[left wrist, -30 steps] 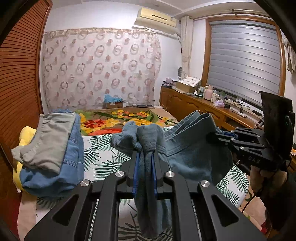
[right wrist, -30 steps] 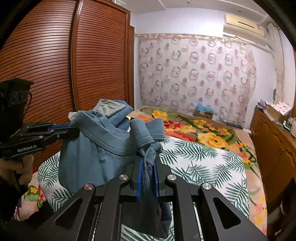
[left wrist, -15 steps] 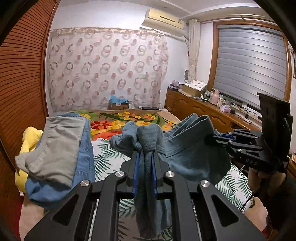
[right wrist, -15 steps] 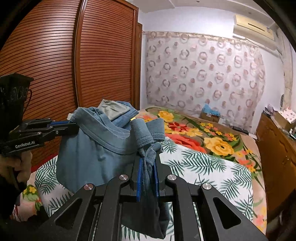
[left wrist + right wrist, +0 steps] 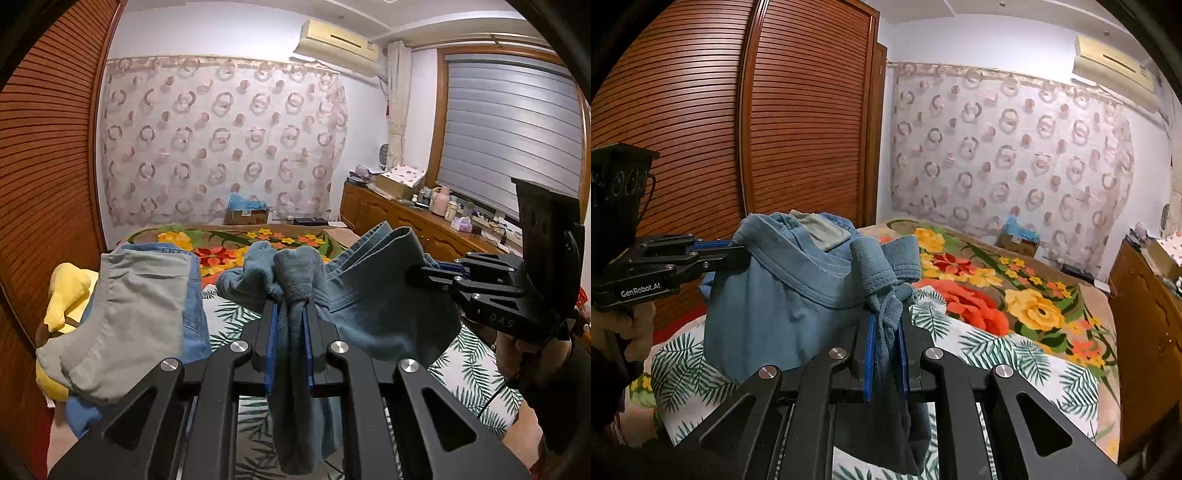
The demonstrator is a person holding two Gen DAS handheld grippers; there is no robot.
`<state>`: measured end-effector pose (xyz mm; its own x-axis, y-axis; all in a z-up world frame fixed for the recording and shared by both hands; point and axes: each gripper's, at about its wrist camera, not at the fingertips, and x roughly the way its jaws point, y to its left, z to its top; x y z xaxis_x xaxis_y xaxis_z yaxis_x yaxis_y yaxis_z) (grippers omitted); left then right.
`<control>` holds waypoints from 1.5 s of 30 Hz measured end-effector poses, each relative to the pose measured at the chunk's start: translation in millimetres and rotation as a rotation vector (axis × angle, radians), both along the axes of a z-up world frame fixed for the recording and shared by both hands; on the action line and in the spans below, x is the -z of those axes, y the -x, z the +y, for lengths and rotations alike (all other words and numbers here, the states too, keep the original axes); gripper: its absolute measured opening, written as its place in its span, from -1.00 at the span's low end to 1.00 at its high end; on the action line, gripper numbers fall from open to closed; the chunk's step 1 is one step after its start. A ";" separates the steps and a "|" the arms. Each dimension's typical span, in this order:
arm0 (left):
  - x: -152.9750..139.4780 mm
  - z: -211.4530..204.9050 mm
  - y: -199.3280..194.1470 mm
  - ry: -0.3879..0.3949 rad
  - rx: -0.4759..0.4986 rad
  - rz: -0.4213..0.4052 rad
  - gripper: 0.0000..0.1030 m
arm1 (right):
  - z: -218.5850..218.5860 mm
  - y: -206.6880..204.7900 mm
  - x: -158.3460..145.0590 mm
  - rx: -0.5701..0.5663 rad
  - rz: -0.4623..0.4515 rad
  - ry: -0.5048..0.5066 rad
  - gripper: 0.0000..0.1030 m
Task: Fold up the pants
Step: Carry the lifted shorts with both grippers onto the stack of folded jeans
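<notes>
The blue-grey pants [image 5: 373, 306] hang doubled in the air above the bed [image 5: 990, 354], their soft cloth bunched and sagging between two grips. The left gripper [image 5: 290, 317] pinches one gathered end, the right gripper [image 5: 886, 332] the other. A pile of folded clothes [image 5: 140, 314] sits to the left.

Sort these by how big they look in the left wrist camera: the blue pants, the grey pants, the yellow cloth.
1. Blue pants
2. Grey pants, nearly as big; nearness makes this unsure
3. Yellow cloth, partly hidden
</notes>
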<state>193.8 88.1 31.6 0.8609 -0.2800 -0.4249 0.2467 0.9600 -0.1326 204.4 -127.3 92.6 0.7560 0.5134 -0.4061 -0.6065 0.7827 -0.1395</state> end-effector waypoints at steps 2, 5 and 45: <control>-1.5 4.0 -2.9 0.003 -0.010 -0.002 -0.75 | 7.0 -8.8 -2.5 -0.008 -0.009 0.017 -0.79; -7.3 12.7 -7.8 0.002 -0.028 -0.012 -0.75 | 15.8 -21.0 -8.4 -0.026 -0.029 0.034 -0.79; 21.4 107.3 -0.1 0.086 -0.403 -0.026 -0.74 | 114.6 -161.0 -9.5 -0.357 -0.068 0.148 -0.79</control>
<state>193.9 195.4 10.2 0.9191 0.0481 -0.3911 -0.1422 0.9662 -0.2152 365.4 -12.7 102.1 0.5685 0.6884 -0.4504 -0.8223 0.4927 -0.2848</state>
